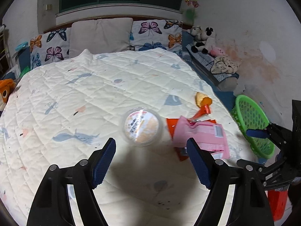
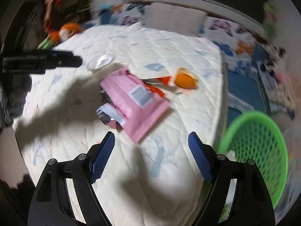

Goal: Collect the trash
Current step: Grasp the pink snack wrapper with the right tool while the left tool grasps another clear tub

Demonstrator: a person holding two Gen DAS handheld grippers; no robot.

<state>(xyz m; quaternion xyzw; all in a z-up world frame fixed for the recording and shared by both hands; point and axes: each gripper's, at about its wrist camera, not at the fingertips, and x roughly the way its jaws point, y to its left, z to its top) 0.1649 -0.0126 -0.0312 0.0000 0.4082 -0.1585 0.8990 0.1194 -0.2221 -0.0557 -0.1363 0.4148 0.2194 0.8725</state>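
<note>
Trash lies on a white quilted bed. A clear plastic cup [image 1: 141, 126] with a printed lid lies just ahead of my open, empty left gripper [image 1: 151, 144]; it also shows in the right wrist view [image 2: 100, 61]. A pink wrapper [image 1: 202, 135] [image 2: 134, 99] lies over orange wrappers [image 1: 172, 126] and a silver foil scrap [image 2: 106, 115]. A yellow-orange wrapper [image 1: 202, 98] [image 2: 185, 80] lies farther off. My right gripper [image 2: 151, 141] is open and empty, short of the pink wrapper. A green mesh basket [image 1: 252, 126] [image 2: 257, 145] stands beside the bed's right edge.
Butterfly pillows [image 1: 150, 35] and a grey cushion [image 1: 99, 35] line the headboard. Plush toys [image 1: 204, 39] sit on a side bench at the right. An orange plush [image 1: 5, 92] lies at the bed's left edge. A red object [image 1: 277, 203] is low at the right.
</note>
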